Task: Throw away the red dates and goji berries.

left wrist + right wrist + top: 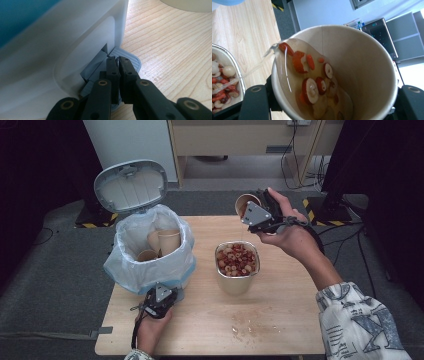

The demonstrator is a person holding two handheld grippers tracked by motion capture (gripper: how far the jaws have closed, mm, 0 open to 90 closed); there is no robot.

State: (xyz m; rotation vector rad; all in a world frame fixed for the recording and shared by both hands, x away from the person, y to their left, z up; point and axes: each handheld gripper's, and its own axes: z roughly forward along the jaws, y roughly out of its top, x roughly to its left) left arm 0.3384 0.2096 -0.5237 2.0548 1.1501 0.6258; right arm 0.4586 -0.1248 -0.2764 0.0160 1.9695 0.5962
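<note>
Both grippers work at once. Seen from the high view, the right gripper (256,215) is raised over the far side of the wooden table (280,325), clamped on a tilted paper cup (246,203) from which a thin stream falls toward the metal bowl (237,265) of red and pale fruit slices below. The left gripper (160,301) sits low at the foot of the bin (150,265), whose lid (131,184) stands open; more paper cups lie inside its white bag. A wet smear marks the table near the front edge.

From the left gripper view, the jaws are pressed together with nothing between them, their tips resting on the grey pedal (130,58) at the base of the bin's white wall (62,50).

From the right gripper view, the jaws grip the cup (362,65) at either side. Liquid with red and white slices slides toward its rim, and the bowl (224,75) lies below left. No writing can be read anywhere.
</note>
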